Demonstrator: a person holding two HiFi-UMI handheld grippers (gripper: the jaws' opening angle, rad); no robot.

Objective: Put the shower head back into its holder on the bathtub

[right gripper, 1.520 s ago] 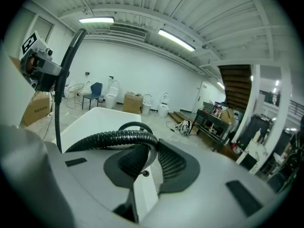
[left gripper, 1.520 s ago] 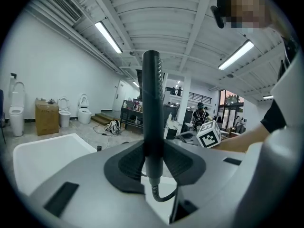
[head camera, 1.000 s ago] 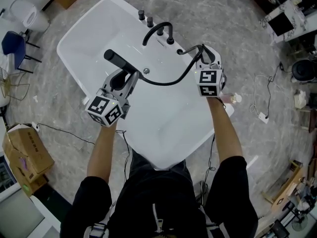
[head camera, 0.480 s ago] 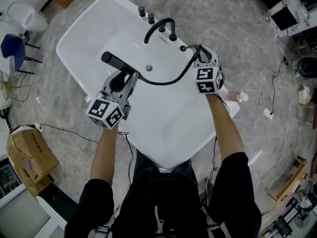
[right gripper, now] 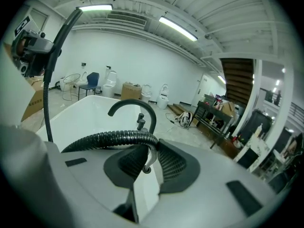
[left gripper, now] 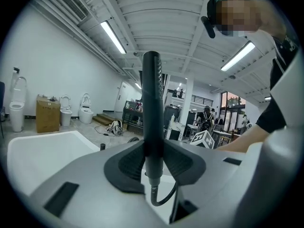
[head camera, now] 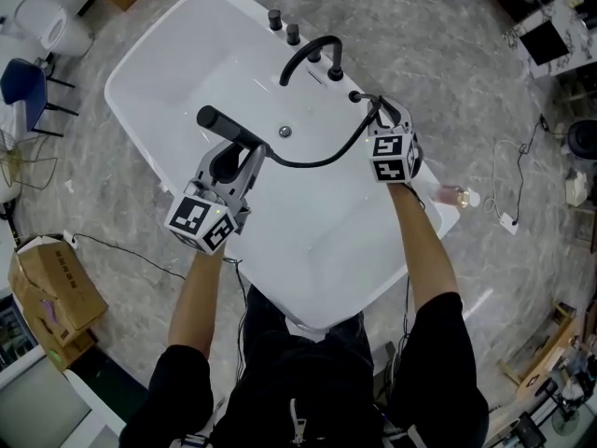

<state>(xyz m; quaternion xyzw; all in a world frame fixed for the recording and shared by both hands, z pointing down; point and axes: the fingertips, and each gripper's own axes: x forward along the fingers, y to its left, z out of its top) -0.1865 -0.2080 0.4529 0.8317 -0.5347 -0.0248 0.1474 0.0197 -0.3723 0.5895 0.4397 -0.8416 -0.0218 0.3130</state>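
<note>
Black shower head (left gripper: pixel 152 103) clamped in L claw (left gripper: pixel 153 163); R claw (right gripper: pixel 147 158) pinches hose (right gripper: pixel 109 139).

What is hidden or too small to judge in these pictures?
1. Holder's socket: head view, too small among the fittings on the bathtub rim.
2. Left gripper's grip on the shower head: head view, its own body covers it.
3. Shower head's spray face: no view shows it.
</note>
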